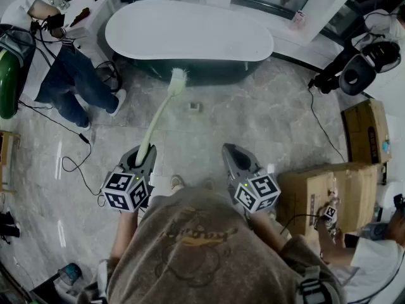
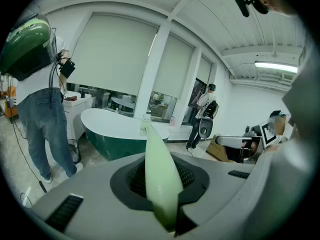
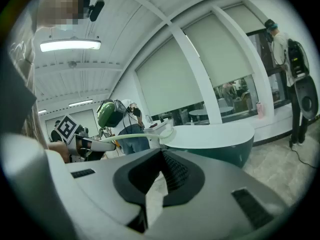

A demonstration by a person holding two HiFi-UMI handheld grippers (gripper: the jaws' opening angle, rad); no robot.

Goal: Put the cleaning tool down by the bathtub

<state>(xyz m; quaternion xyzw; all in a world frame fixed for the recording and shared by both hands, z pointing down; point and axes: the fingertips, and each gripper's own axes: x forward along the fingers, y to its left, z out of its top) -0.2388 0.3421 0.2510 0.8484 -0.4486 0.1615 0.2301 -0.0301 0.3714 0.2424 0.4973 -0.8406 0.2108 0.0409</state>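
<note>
Your L gripper [image 1: 142, 159] is clamped on the handle of the pale-green brush [image 1: 159, 109]. Your R gripper [image 1: 234, 155] has its jaws together w/ nothing in them. The brush is held clear of the marble floor [image 1: 253, 113], head out front by the near side of the bathtub [image 1: 190, 30]; can't tell if it touches. Judged progress: you're at the tub, but lowering & release are not yet done. No readable text: marker squares only, shirt print & box labels too small.
</note>
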